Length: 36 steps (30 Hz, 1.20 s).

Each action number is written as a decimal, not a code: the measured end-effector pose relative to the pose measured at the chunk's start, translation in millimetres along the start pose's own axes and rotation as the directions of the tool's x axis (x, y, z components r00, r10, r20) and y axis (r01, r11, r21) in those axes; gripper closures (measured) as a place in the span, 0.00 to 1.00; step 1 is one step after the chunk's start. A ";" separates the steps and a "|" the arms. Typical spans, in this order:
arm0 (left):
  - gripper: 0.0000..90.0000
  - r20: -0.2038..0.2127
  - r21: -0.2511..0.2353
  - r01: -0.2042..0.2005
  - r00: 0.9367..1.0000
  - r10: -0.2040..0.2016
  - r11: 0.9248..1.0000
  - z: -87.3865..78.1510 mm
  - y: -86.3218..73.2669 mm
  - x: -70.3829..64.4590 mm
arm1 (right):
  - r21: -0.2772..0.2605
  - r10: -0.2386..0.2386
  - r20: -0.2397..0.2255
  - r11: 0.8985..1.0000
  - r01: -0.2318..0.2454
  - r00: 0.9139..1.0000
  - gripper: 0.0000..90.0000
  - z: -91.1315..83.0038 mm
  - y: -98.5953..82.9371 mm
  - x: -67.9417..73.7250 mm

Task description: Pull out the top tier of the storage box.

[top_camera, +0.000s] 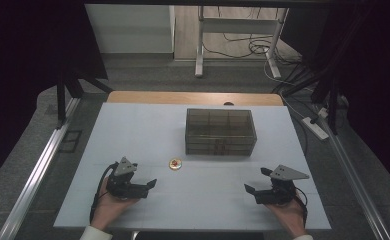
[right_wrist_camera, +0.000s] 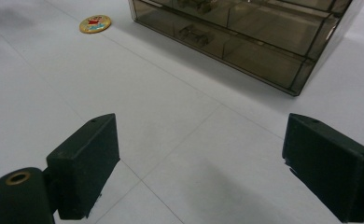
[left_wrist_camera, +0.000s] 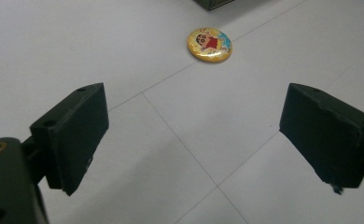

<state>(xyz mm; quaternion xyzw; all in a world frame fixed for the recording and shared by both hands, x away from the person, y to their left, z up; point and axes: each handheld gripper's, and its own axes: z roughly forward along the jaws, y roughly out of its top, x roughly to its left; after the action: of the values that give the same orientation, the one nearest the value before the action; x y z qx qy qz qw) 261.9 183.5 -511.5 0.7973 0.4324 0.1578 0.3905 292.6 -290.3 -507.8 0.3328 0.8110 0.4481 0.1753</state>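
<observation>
Both tongs, left (top_camera: 150, 184) and right (top_camera: 250, 192), gape wide, empty, near the badge (top_camera: 175, 163).

drawer box (left_wrist_camera: 213, 3): left gripper view, cut by the top edge, one dark corner in frame.
drawer box, right gripper view (right_wrist_camera: 245, 32): top and right end run off the edge; contents behind smoky walls unreadable.
badge (top_camera: 175, 163): high view, print too small to read.
person's forearms (top_camera: 97, 232): cut by the bottom edge.
</observation>
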 end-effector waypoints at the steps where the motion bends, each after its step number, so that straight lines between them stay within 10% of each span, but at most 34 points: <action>1: 0.10 0.001 0.001 0.000 1.000 0.000 1.000 0.1 0.0 0.0 | 0.001 -0.003 0.000 1.000 0.003 1.000 0.12 1.0 0.0 0.7; 36: 0.10 -0.007 0.007 -0.009 1.000 0.009 1.000 2.7 0.6 0.5 | 0.006 -0.073 -0.003 0.997 0.073 0.997 0.12 33.6 15.1 28.5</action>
<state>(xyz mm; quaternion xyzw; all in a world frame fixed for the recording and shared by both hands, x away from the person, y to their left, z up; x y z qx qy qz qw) 264.1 182.3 -512.9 0.8000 0.4307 0.1608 0.3855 297.6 -244.3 -512.7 0.3030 0.8243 0.4392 0.1895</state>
